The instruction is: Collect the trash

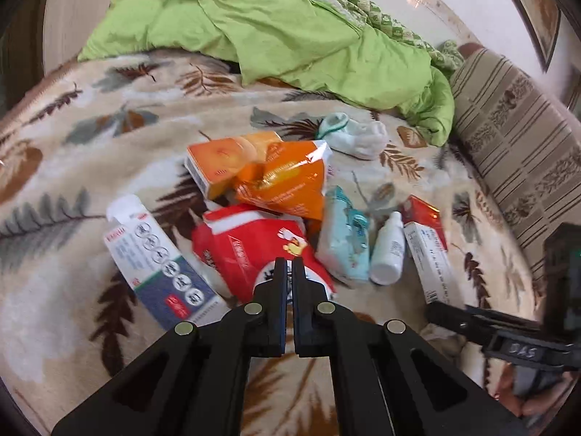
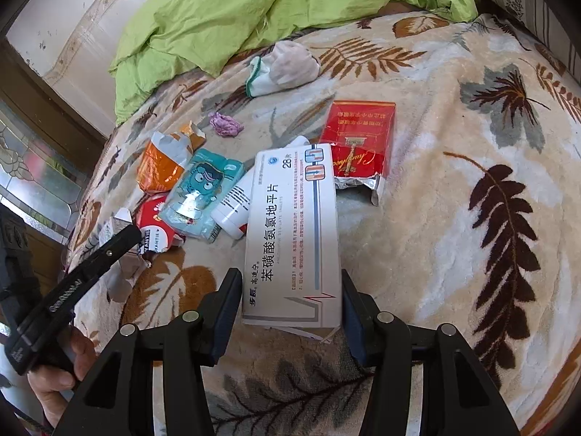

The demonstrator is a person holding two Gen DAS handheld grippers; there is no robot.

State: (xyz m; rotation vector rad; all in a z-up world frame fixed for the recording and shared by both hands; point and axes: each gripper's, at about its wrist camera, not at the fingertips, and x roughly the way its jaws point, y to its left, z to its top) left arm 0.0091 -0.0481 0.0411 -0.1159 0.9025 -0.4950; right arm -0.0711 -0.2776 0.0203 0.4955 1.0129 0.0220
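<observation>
Right hand-held gripper [image 2: 291, 283] straddles white pill box [image 2: 294, 232] — leaf-print blanket [image 2: 435, 218] beneath.

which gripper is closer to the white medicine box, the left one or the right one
Right. The right gripper has the white medicine box between its fingers; the left gripper is shut over the red packet, off to the side.

Between my right jaws lies a white pill box [image 2: 292, 234] printed with 苯磺酸氨氯地平片 and "28片". Beyond it, the red cigarette pack [image 2: 357, 141] carries gold script, upside down, that I cannot read for certain. My left tool [image 2: 63, 296] bears small white lettering, too blurred to read.
</observation>
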